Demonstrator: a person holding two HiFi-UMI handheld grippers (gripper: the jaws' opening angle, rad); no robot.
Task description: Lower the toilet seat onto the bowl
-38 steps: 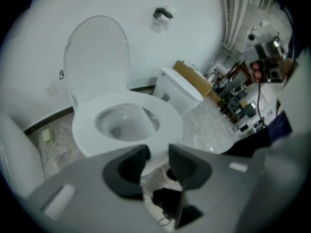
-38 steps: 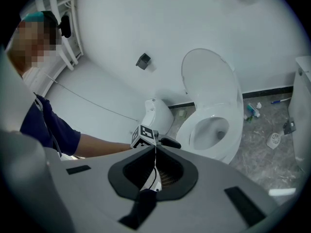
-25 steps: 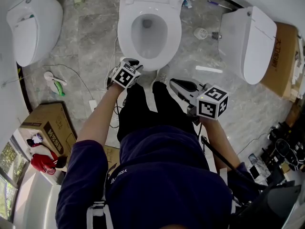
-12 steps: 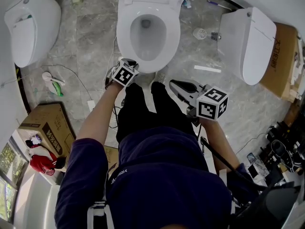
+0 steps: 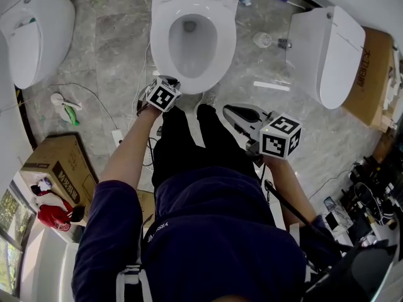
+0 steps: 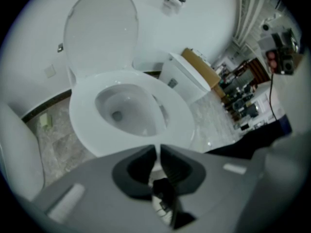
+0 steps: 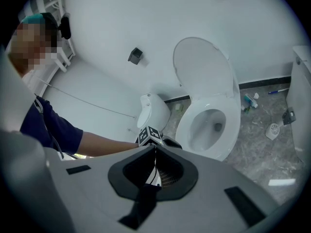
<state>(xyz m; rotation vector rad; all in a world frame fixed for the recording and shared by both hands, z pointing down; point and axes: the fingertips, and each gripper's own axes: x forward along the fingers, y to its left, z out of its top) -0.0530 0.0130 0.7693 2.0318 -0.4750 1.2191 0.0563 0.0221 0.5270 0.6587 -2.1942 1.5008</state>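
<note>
Keeping the left gripper point(image 6: 158, 148), its empty jaws just closing to a thin gap, clear of the white oval plastic toilet seat point(image 6: 86, 124) seems wise, as the seat already lies flat on the white ceramic bowl point(image 6: 141, 121) just ahead of it.

A makeshift test room for bathroom fixtures rather than a home bathroom. Three white toilets stand side by side in the open on one grey marble-patterned floor point(image 5: 119, 49): a middle toilet point(image 5: 165, 49) with its lid up, a left toilet point(image 5: 34, 33) and a right toilet point(image 5: 327, 55). A cardboard box point(image 5: 56, 165) lies at the left, a second box point(image 5: 371, 74) sits beyond the right toilet, a power strip point(image 5: 117, 135) lies on the tiles, and dark electronic gear point(image 5: 368, 197) crowds the right edge.
</note>
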